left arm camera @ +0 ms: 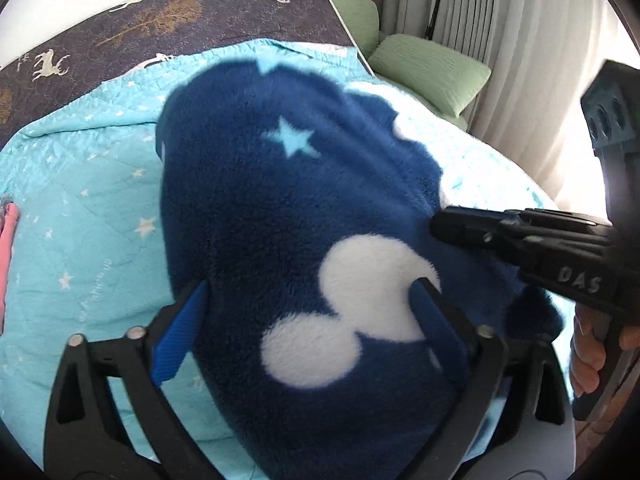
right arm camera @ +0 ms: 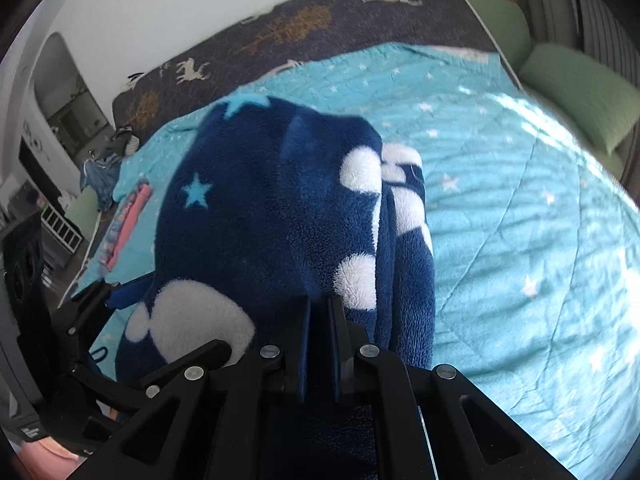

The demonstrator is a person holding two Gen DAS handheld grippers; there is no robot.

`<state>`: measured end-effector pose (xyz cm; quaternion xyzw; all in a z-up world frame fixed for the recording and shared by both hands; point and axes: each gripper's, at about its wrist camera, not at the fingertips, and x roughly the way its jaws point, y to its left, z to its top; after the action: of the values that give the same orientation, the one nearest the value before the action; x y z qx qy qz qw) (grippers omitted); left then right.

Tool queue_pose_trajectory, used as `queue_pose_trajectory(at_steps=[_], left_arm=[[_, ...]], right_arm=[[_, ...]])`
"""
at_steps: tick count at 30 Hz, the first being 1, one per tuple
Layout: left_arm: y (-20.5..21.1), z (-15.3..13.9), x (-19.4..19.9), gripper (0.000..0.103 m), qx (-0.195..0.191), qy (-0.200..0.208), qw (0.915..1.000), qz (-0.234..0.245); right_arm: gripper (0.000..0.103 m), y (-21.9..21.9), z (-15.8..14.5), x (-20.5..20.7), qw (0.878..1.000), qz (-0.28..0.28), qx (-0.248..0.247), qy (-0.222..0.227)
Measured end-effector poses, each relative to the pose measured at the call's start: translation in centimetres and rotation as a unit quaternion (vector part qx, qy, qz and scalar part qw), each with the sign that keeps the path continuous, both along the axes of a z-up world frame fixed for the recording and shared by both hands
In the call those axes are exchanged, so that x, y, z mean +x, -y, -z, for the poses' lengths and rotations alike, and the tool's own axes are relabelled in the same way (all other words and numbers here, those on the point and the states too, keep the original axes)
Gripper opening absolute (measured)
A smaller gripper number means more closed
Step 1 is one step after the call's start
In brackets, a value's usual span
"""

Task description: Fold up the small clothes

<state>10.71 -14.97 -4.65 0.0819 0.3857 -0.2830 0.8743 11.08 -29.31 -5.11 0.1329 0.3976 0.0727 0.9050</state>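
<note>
A navy fleece garment with white blobs and light blue stars lies on the turquoise quilt. My left gripper is open, its blue-padded fingers spread over the garment's near end. My right gripper is shut on a fold of the navy fleece and holds it bunched and lifted, with layers hanging to the right. In the left wrist view the right gripper comes in from the right and pinches the garment's right edge. In the right wrist view the left gripper shows at lower left.
The turquoise star quilt covers a bed with a dark deer-print sheet at the far end. Green pillows and curtains stand at the right. A pink item lies at the quilt's left edge.
</note>
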Motion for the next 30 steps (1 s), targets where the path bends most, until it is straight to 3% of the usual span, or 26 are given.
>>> queue_pose_trajectory(at_steps=[2,3,5,6,9,12,15,17,21,26,30], left_arm=[[-0.5,-2.1,-0.1,0.089,-0.017,0.023,0.9996,0.006],[-0.8,-3.8,0.0,0.089,-0.024,0.054,0.9982,0.005],[-0.7,-5.4,0.6,0.089,-0.022,0.082,0.9964,0.002],[-0.5,-6.0,1.5,0.089,-0.020,0.087,0.9960,-0.001],[0.3,-5.5,5.3,0.089,-0.031,0.040,0.9987,-0.011],[1.6,-2.5,9.4,0.088,-0.022,-0.019,0.9993,-0.025],[2.8,1.4,11.1,0.089,0.018,-0.026,0.9993,-0.022],[2.9,2.9,10.9,0.089,0.013,-0.017,0.9995,-0.021],[2.7,2.7,10.3,0.091,0.005,-0.003,0.9998,-0.020],[2.5,2.5,10.4,0.092,0.004,0.002,0.9998,-0.020],[1.6,0.6,9.5,0.091,-0.010,0.012,0.9997,-0.018]], right_arm=[[0.008,0.4,-2.5,-0.9,0.999,-0.006,0.010,0.050],[0.009,0.6,-3.8,-1.3,0.997,0.003,0.005,0.080],[0.018,0.8,-6.5,-1.3,0.990,0.022,-0.029,0.133],[0.020,0.7,-7.2,-0.5,0.990,0.020,-0.041,0.135],[0.021,0.8,-7.7,3.3,0.995,-0.013,-0.009,0.095],[0.021,1.1,-5.9,7.6,0.998,-0.019,0.042,0.046],[0.020,1.5,-1.4,11.8,0.999,0.013,0.034,-0.028],[0.018,1.9,4.0,14.2,0.994,0.032,0.043,-0.097],[0.017,3.5,4.5,14.2,0.991,0.036,0.097,-0.085],[0.017,2.2,4.1,14.2,0.995,0.033,0.051,-0.077],[0.017,3.0,3.1,13.1,0.995,0.035,0.073,-0.061]])
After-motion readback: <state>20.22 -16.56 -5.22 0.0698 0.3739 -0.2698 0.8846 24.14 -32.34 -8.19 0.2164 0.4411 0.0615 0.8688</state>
